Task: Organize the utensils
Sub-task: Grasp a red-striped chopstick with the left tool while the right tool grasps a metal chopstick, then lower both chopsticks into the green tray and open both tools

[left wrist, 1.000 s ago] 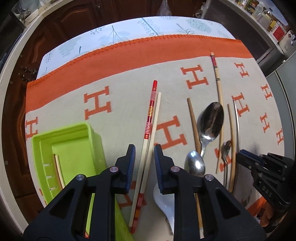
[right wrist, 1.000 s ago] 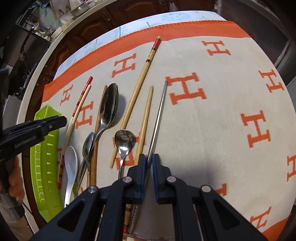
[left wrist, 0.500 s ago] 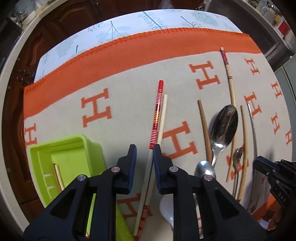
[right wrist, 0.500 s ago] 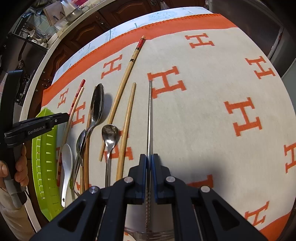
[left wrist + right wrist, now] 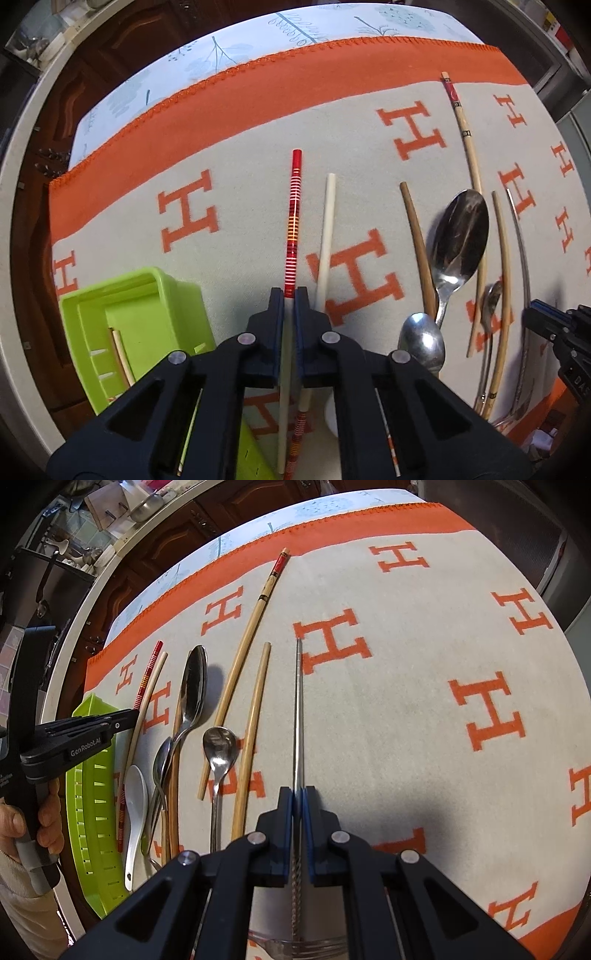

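Note:
My left gripper (image 5: pixel 290 297) is shut on a red-striped chopstick (image 5: pixel 293 206) that points straight ahead over the blanket. Its cream-tipped twin (image 5: pixel 325 236) lies just to the right, reversed. A green tray (image 5: pixel 88 306) at the lower left holds one pale chopstick (image 5: pixel 120 354). My right gripper (image 5: pixel 298 794) is shut on a metal chopstick (image 5: pixel 298 701). To its left lie a plain wooden chopstick (image 5: pixel 255 720), a decorated bamboo chopstick (image 5: pixel 251 627), a brown chopstick (image 5: pixel 174 775), a large metal spoon (image 5: pixel 194 686), a small spoon (image 5: pixel 219 746) and a white ceramic spoon (image 5: pixel 135 794).
A beige blanket (image 5: pixel 406 720) with orange H marks covers the table, and its orange border runs along the far edge. A fork (image 5: pixel 295 950) lies under my right gripper. A person's hand (image 5: pixel 22 823) holds the left gripper (image 5: pixel 127 716) beside the green tray (image 5: pixel 99 812). Dark cabinets stand behind.
The left jaws, open around the red-striped chopstick a second ago, have closed on it. The right jaws have closed on the metal chopstick, which now points straight ahead.

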Available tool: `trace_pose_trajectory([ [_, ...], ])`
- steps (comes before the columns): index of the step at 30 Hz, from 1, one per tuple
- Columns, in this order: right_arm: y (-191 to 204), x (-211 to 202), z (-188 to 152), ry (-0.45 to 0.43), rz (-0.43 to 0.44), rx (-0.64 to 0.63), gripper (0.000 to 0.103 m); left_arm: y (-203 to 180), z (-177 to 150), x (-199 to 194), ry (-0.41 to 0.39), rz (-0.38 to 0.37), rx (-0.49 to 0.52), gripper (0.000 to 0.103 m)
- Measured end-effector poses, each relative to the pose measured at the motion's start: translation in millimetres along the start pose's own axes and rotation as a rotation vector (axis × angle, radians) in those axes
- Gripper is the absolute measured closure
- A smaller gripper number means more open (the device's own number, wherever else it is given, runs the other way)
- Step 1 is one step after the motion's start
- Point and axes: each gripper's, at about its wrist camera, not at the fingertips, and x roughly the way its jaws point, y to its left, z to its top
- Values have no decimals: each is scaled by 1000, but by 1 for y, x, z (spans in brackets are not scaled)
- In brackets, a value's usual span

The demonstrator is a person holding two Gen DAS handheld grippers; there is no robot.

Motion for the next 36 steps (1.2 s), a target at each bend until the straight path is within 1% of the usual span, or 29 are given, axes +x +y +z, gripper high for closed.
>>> trace_pose_trajectory([
  [2, 0, 0, 1, 0, 7, 3, 97, -3, 0, -1, -4, 17, -8, 100],
  [3, -1, 0, 1, 1, 15, 5, 97, -2, 0, -1, -5, 9, -20, 100],
  [6, -5, 0, 2, 0, 34, 17, 98, 3, -1, -6, -3, -36, -60, 100],
  [11, -9, -5, 1, -12, 83, 63, 98, 13, -11, -34, -46, -85, -90, 100],
  [15, -6, -19, 1, -68, 123, 90, 98, 22, -23, -64, -92, -130, -113, 100],
  [18, 0, -32, 4, -110, 127, 89, 98, 28, -34, -84, -121, -158, -129, 100],
  [21, 8, -46, 5, -132, 157, 82, 98, 38, -50, -105, -150, -180, -150, 100],
  [25, 35, -62, 6, -154, 192, 24, 98, 64, -76, -126, -198, -187, -207, 100],
  [28, 65, -67, 3, -140, 237, -33, 98, 83, -99, -136, -244, -152, -260, 100],
  [32, 111, -64, -6, -100, 287, -128, 98, 107, -133, -134, -254, -134, -342, 100],
  [34, 131, -61, -10, -78, 302, -167, 98, 118, -150, -127, -247, -115, -370, 100],
  [36, 153, -54, -16, -51, 320, -207, 98, 125, -163, -123, -242, -114, -387, 100],
])
